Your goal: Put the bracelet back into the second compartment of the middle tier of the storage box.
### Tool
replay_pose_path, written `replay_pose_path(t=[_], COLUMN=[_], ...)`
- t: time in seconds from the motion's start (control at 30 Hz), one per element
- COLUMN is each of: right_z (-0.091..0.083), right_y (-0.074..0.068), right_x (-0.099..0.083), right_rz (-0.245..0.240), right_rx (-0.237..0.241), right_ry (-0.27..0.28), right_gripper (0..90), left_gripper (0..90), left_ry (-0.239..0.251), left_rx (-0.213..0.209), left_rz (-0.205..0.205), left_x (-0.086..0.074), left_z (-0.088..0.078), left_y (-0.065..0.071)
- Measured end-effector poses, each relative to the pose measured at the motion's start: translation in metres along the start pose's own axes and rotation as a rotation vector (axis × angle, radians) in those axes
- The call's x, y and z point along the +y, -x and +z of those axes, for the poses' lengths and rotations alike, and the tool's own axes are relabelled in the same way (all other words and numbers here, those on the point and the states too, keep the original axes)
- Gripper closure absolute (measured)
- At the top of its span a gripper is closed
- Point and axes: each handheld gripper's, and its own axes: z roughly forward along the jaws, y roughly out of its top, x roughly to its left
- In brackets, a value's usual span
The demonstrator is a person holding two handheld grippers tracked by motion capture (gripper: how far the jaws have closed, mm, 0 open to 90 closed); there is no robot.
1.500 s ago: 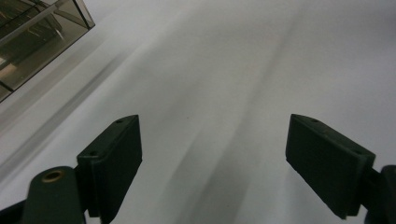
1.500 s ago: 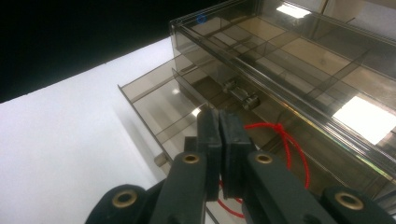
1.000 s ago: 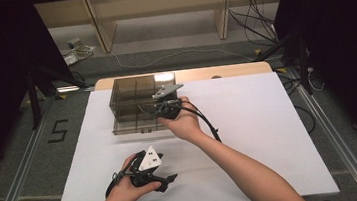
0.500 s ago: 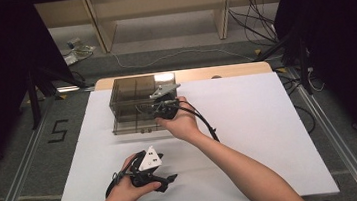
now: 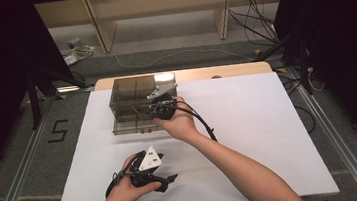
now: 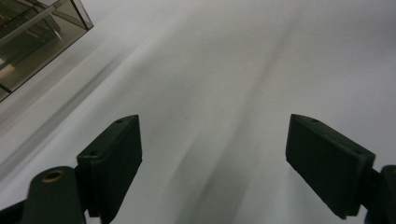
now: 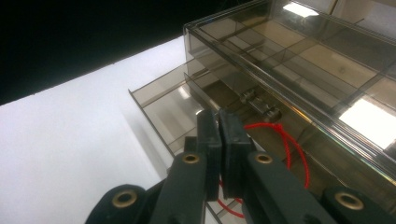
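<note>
- The smoked clear drawer box [image 5: 134, 105] stands at the far left-centre of the white table [image 5: 249, 123], near its far edge; its long axis runs across the table, and its drawer fronts face the person.
- In the right gripper view a lower drawer [image 7: 177, 109] is pulled partway out toward the near side; a loop of red cord [image 7: 285, 140] lies inside it, behind the jaws.
- The right gripper [image 5: 160, 110] sits at the box's near right front, over the open drawer; its jaws are pressed together pad to pad, and whether they pinch the cord I cannot tell; in its own view the right gripper's [image 7: 218, 140] jaws point along the drawer toward the small knobs [image 7: 259, 105] on the drawer above.
- The left gripper [image 5: 167, 181] rests low on the table's near side, well apart from the box, pointing right; its jaws stand wide with nothing between them; in its own view the left gripper [image 6: 212, 154] looks over bare white surface, with a corner of the box at upper left.
</note>
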Motion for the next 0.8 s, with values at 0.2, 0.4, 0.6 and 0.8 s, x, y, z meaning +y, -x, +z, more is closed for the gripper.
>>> replay_pose_path(t=[0.2, 0.4, 0.6, 0.8], right_z=[0.0012, 0.0031, 0.0045, 0.0059], right_y=[-0.0008, -0.0033, -0.0053, -0.0065], right_x=[0.0015, 0.0025, 0.0027, 0.0034], right_rz=[0.000, -0.005, -0.005, -0.006], right_rx=[0.002, 0.006, 0.010, 0.012], right_ry=[0.003, 0.003, 0.003, 0.002], right_gripper=[88.8, 88.8, 88.8, 88.8], left_gripper=[18.6, 18.6, 18.6, 18.7], left_ry=[0.001, 0.007, 0.004, 0.003], left_rx=[0.000, 0.000, 0.002, -0.001], left_rz=[-0.001, -0.007, -0.006, -0.002], left_x=[-0.0002, 0.0000, -0.0001, 0.0001], left_z=[-0.0002, 0.0001, -0.0008, -0.0006], left_y=[-0.0003, 0.0002, -0.0003, -0.0003])
